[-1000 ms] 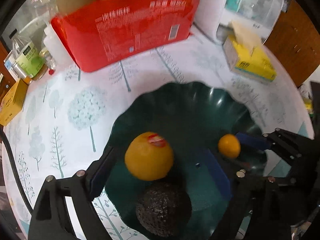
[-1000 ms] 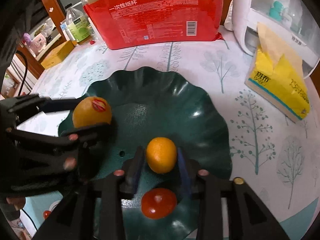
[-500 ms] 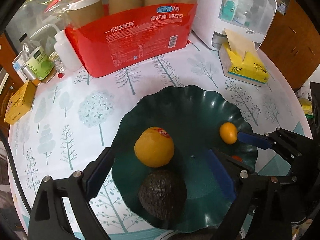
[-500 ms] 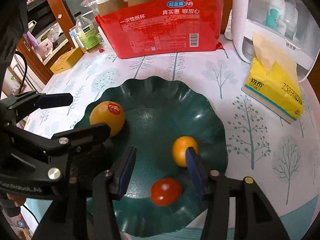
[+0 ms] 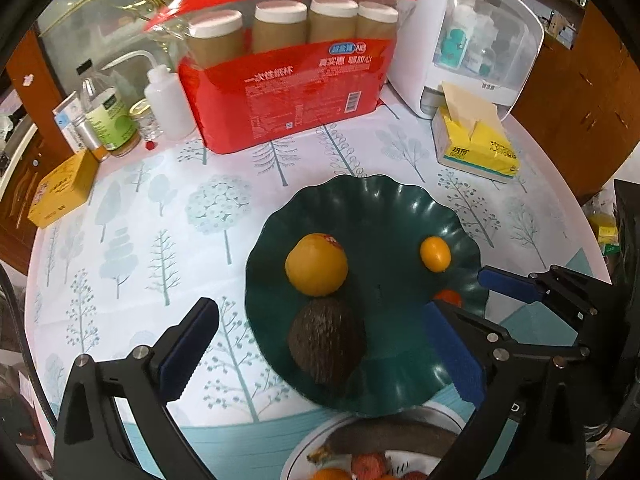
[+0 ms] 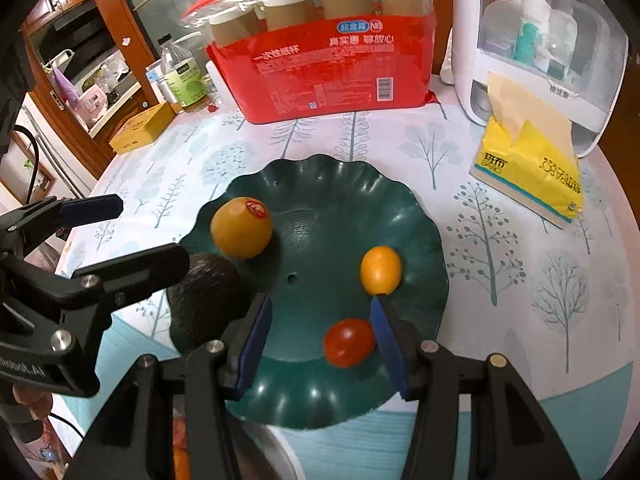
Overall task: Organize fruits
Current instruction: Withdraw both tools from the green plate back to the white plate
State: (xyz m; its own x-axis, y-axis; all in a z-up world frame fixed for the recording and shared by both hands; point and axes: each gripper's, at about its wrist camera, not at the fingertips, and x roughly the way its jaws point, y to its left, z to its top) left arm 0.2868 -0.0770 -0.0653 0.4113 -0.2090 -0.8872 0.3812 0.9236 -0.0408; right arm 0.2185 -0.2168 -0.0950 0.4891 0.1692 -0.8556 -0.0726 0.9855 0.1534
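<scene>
A dark green wavy plate [image 5: 400, 208] [image 6: 424, 240] holds a large orange with a red sticker [image 5: 316, 264] [image 6: 241, 227], a dark avocado [image 5: 326, 346] [image 6: 206, 292], a small orange kumquat [image 5: 435, 254] [image 6: 380, 270] and a red cherry tomato [image 6: 349, 342] [image 5: 450, 298]. My left gripper [image 5: 320, 352] is open and empty, raised above the plate's near side. My right gripper [image 6: 320, 344] is open and empty, raised above the plate; the tomato shows between its fingers. A white bowl [image 5: 320, 440] with more fruit lies at the bottom edge.
Behind the plate stand a red pack of paper cups [image 5: 288, 80] [image 6: 328, 60], a white dispenser [image 5: 460, 32] [image 6: 540, 40], a yellow tissue pack [image 5: 476, 148] [image 6: 528, 168], bottles [image 5: 108, 116] and a yellow box [image 5: 60, 188] on the tree-print tablecloth.
Both grippers have drawn back and up from the plate. My right gripper opened and left the kumquat on the plate; my left gripper moved away from the orange and avocado.
</scene>
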